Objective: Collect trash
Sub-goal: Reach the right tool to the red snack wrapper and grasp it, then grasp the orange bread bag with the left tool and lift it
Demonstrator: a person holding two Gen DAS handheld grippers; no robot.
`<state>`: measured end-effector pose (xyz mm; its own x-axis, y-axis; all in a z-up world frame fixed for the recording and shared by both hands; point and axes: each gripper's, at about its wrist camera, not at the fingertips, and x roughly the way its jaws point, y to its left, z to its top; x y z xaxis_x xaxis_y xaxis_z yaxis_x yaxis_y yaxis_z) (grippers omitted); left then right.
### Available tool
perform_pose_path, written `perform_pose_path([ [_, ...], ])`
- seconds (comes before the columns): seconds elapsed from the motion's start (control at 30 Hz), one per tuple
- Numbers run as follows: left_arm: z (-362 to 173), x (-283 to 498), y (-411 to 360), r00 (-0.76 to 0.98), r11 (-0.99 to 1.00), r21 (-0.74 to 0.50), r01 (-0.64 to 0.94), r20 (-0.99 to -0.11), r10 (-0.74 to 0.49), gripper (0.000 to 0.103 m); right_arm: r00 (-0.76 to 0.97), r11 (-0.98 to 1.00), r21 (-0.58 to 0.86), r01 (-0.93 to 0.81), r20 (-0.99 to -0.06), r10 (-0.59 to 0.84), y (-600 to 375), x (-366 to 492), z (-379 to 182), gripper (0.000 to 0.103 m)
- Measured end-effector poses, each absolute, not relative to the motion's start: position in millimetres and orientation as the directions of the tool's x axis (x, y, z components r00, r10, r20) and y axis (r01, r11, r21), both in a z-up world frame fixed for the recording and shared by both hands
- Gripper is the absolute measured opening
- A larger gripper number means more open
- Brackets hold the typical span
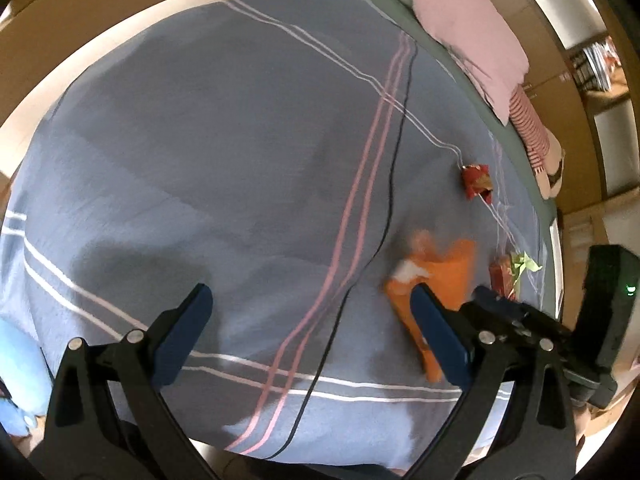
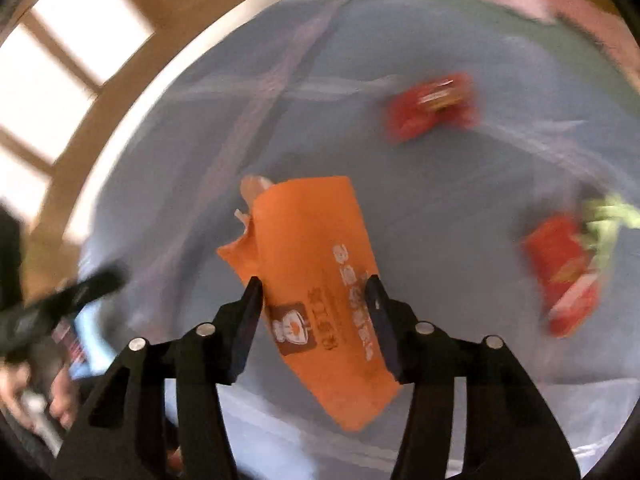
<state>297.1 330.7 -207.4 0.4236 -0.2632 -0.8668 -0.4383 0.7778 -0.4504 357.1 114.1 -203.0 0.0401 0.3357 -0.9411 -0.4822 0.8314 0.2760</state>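
The right hand-held gripper (image 2: 314, 316) has its fingers clamped on the orange bag (image 2: 316, 280) above the bed (image 1: 200, 160), the left hand-held gripper (image 1: 310, 316) hangs apart and empty, and 2 red wrappers (image 1: 477, 181) (image 1: 503, 278) are not yet collected.

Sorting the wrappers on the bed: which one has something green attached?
The red wrapper nearest the bed's foot, with a green strip; the other red wrapper and orange bag have none.
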Motion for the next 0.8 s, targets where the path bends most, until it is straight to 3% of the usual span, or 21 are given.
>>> perform_pose_path([
  [0.1,-208.8,295.8,333.3,0.413,0.775,-0.446,-0.447,-0.872,-0.263,0.099,0.212,0.869,0.169,-0.465,-0.932,0.295,117.8,372.4,-184.0,0.086],
  [0.17,-210.3,296.6,331.5,0.406,0.777,-0.442,-0.448,-0.875,-0.264,0.099,0.346,0.942,0.077,-0.327,-0.918,0.195,110.7,411.4,-181.6,0.087],
  [0.3,-215.3,301.8,320.0,0.37,0.791,-0.44,-0.424,-0.882,-0.293,0.099,0.395,0.996,-0.013,-0.09,-0.919,0.024,98.7,468.3,-212.0,0.088],
  [0.5,-207.8,305.8,306.3,0.357,0.819,-0.458,-0.345,-0.871,-0.337,0.099,0.367,0.991,0.098,0.09,-0.928,0.058,72.0,513.7,-254.0,0.087],
  [0.53,-207.6,306.4,306.3,0.357,0.819,-0.457,-0.346,-0.872,-0.336,0.099,0.38,0.989,0.111,0.1,-0.923,0.065,70.2,514.1,-257.0,0.084],
  [0.6,-208.8,306.5,307.5,0.354,0.811,-0.461,-0.359,-0.872,-0.339,0.099,0.416,0.991,0.079,0.104,-0.909,0.029,72.3,512.9,-256.1,0.058],
  [0.67,-211.3,306.6,307.8,0.344,0.805,-0.463,-0.371,-0.874,-0.344,0.099,0.424,0.991,0.1,0.094,-0.904,0.051,75.3,508.9,-255.7,0.04],
  [0.8,-211.4,305.1,306.0,0.344,0.807,-0.461,-0.37,-0.874,-0.342,0.099,0.409,0.987,0.151,0.052,-0.905,0.117,65.9,497.7,-247.0,0.033],
])
